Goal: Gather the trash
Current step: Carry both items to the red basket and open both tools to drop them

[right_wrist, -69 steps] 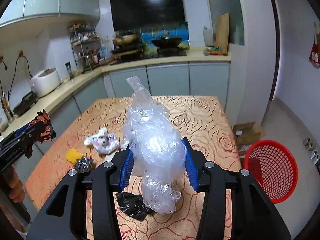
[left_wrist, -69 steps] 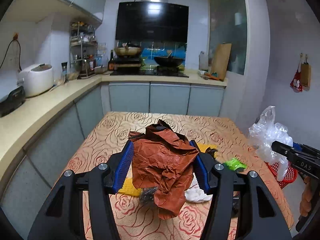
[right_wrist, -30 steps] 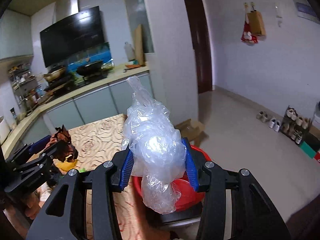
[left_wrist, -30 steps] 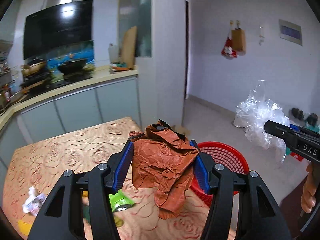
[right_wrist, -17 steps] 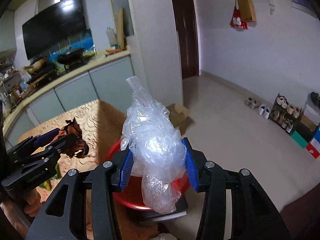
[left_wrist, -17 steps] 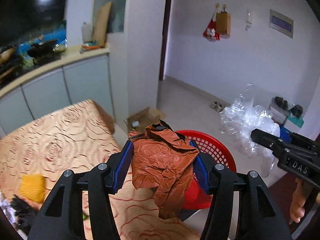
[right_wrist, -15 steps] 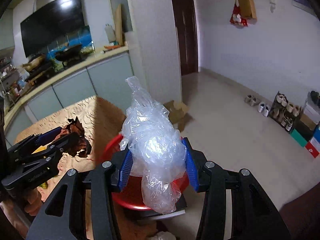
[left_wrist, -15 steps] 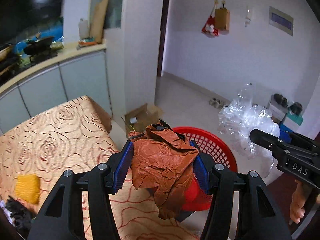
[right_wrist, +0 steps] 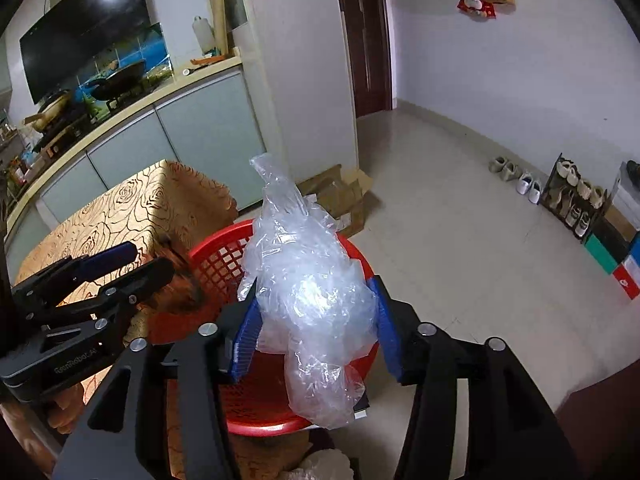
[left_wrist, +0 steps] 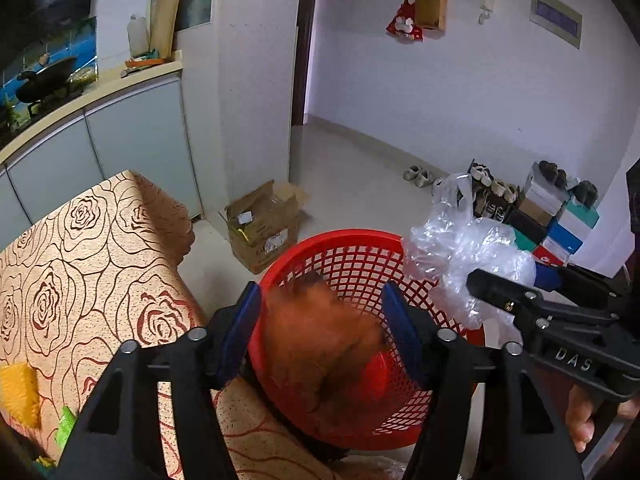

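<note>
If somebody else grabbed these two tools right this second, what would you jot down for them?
Left hand-held gripper: open, with the crumpled brown paper loose and blurred, seemingly dropping into the red basket.
Right hand-held gripper: shut on the clear plastic bag, held above the basket.
Left to do: release the bag, then go back to the table for the yellow piece and green scrap.
</note>
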`<state>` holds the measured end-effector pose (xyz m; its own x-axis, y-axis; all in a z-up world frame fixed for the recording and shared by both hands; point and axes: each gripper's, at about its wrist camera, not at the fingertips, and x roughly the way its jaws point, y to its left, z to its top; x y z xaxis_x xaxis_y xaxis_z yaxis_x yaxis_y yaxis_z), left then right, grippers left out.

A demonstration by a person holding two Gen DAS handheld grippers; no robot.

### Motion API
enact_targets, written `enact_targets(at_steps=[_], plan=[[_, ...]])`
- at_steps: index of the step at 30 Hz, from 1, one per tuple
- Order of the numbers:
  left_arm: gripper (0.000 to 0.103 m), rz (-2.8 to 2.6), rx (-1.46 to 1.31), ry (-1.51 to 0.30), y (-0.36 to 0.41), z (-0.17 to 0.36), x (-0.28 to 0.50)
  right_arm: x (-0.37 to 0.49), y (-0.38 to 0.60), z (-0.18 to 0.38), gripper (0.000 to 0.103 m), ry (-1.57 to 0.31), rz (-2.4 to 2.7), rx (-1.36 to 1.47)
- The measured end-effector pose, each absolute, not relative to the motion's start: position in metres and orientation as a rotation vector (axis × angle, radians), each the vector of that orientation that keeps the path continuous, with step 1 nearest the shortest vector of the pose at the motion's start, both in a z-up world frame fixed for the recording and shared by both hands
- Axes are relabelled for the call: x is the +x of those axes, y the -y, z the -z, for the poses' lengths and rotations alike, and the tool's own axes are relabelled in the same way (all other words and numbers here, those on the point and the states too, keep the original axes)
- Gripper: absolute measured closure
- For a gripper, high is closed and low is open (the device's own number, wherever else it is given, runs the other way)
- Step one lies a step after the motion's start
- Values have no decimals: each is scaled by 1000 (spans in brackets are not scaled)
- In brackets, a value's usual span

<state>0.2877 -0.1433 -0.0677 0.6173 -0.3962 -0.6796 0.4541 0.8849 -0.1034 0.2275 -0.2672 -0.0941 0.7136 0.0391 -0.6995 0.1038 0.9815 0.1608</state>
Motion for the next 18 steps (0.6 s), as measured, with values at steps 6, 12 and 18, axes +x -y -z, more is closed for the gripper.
enact_targets(at_steps=[6, 12, 18], plan=[[32, 500, 75, -771, 144, 68, 289, 228, 270, 95, 42, -778, 23, 224], [30, 477, 62, -745, 134, 59, 285, 222, 272, 90, 42, -765, 18, 243], [29, 442, 59, -717, 120, 47, 275, 210, 267, 83, 42, -745, 15, 241]])
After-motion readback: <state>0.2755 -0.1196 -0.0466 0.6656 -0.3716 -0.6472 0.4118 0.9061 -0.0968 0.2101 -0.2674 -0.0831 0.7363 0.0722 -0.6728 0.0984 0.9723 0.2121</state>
